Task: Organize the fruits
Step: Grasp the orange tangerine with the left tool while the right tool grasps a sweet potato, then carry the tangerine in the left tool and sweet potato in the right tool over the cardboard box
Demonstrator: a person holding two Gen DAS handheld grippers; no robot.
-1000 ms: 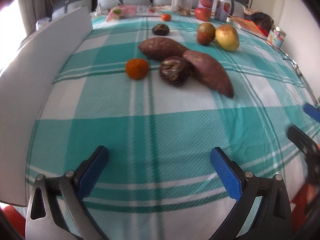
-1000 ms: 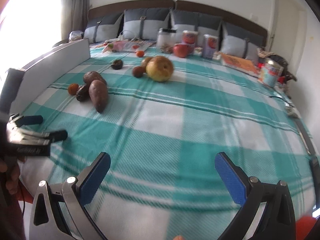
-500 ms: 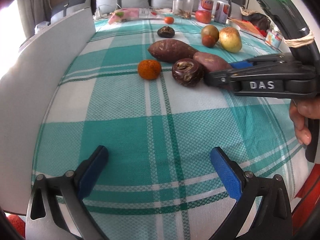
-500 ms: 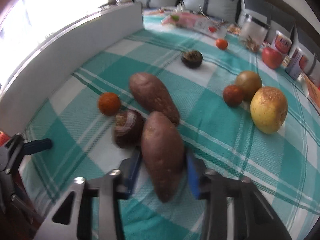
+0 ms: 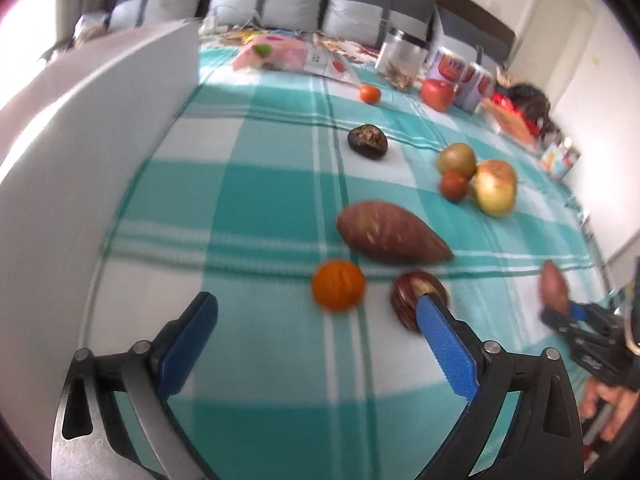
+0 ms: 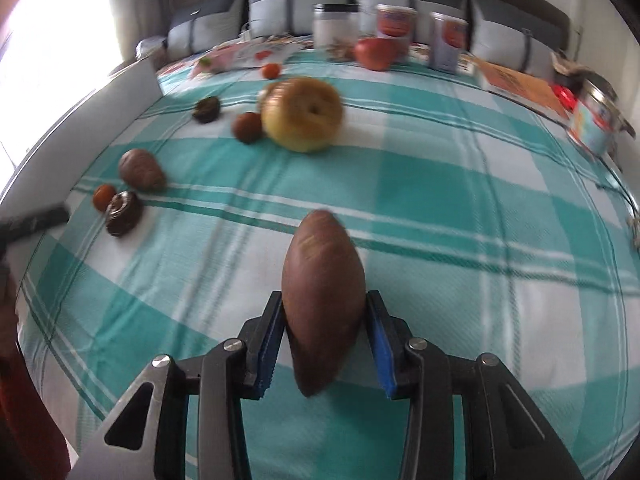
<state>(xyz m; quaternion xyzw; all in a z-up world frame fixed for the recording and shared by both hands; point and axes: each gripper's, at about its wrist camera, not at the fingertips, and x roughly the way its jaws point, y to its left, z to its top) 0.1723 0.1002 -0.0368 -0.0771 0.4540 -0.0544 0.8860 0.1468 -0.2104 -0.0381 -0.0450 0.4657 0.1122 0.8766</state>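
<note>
Now your right gripper (image 6: 325,342) is clamped on a sweet potato (image 6: 323,292), lifted clear of the checked cloth (image 6: 440,208) over its near middle; your left gripper (image 5: 316,344) is closing with nothing between its blue pads (image 5: 446,350), low over the near left part of the cloth; just ahead of it lie a small orange (image 5: 338,290) and a dark round fruit (image 5: 412,294), a second sweet potato (image 5: 390,232) beyond them; a yellow apple (image 5: 495,187) sits toward the far right edge.
</note>
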